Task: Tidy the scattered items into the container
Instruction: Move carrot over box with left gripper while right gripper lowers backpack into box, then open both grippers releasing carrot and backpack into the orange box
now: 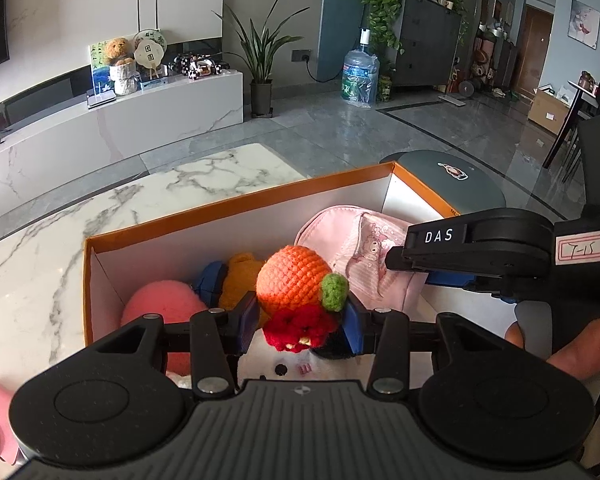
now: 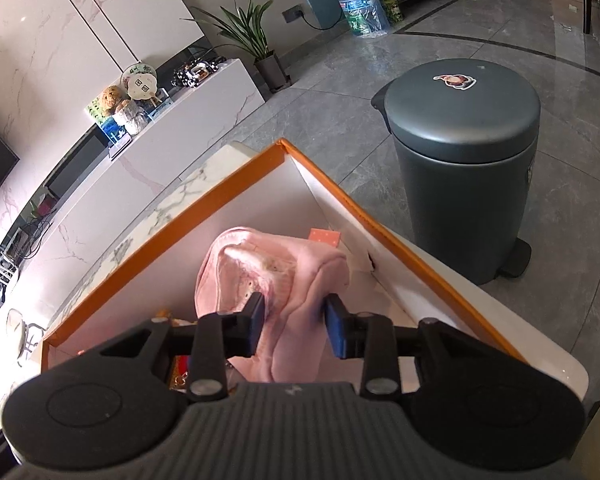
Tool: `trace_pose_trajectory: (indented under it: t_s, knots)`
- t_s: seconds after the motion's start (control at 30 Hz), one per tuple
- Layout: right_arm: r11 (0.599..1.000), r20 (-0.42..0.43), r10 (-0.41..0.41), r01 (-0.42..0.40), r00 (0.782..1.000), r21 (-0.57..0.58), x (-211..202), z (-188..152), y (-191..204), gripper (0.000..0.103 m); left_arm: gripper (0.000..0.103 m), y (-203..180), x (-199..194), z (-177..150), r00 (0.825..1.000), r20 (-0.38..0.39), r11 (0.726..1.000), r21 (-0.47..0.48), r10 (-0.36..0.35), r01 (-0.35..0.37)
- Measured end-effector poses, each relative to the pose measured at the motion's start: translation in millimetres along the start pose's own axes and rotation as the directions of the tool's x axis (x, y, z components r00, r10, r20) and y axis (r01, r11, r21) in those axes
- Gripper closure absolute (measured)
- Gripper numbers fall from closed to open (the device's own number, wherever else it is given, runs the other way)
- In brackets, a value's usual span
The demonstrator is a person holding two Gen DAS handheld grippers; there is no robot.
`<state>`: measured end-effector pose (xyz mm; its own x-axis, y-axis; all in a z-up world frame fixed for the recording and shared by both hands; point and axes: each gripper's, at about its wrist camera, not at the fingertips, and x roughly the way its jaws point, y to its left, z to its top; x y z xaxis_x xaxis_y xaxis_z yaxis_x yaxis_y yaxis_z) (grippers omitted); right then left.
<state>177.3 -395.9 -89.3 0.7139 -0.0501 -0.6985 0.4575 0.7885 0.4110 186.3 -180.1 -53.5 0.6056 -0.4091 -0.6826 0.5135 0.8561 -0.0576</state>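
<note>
Crocheted yarn forms the orange-and-red toy with a green leaf [image 1: 300, 300]: light, soft, compressible. The left gripper [image 1: 302, 326] pinches its red lower part between its fingers, above the orange-rimmed white cardboard box [image 1: 236, 206] on the marble bench [image 1: 40, 248]. The right gripper [image 2: 294, 326] straddles the limp pink fabric cap [image 2: 268, 272] inside the box's right corner, fingers half spread; whether they press it cannot be told.

We see our left gripper [image 1: 300, 322] in matte black, ribbed grey at the base, with blue pads and silver screws; our right gripper [image 2: 294, 326] matches, lettered "DAS" in white, with a red-bordered label
</note>
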Motion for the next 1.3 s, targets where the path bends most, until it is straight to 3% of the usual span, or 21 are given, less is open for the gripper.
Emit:
trace_pose_trajectory:
  t_s: [0.5,0.87,1.17,1.3]
  knots:
    - [0.993,0.111,0.004,0.009,0.994,-0.119,-31.0,-8.0,1.1,0.058,0.052,-24.4,13.5,2.3,1.000,-0.024,0.999,0.047,-0.020,0.021]
    - [0.993,0.119,0.087,-0.077,0.989,-0.090,-41.8,-2.2,-11.6,0.058,0.052,-41.1,34.2,1.8,0.994,-0.073,0.995,0.060,-0.079,0.084]
    - [0.996,0.134,0.060,-0.049,0.989,-0.079,-41.2,1.1,-18.6,0.056,0.050,-44.0,45.8,-1.1,0.992,-0.114,0.997,0.045,-0.056,0.061]
    - [0.995,0.133,0.062,-0.051,0.989,-0.083,-40.8,1.2,-18.6,0.056,0.040,-44.2,43.4,-2.1,0.991,-0.118,0.997,0.040,-0.064,0.070]
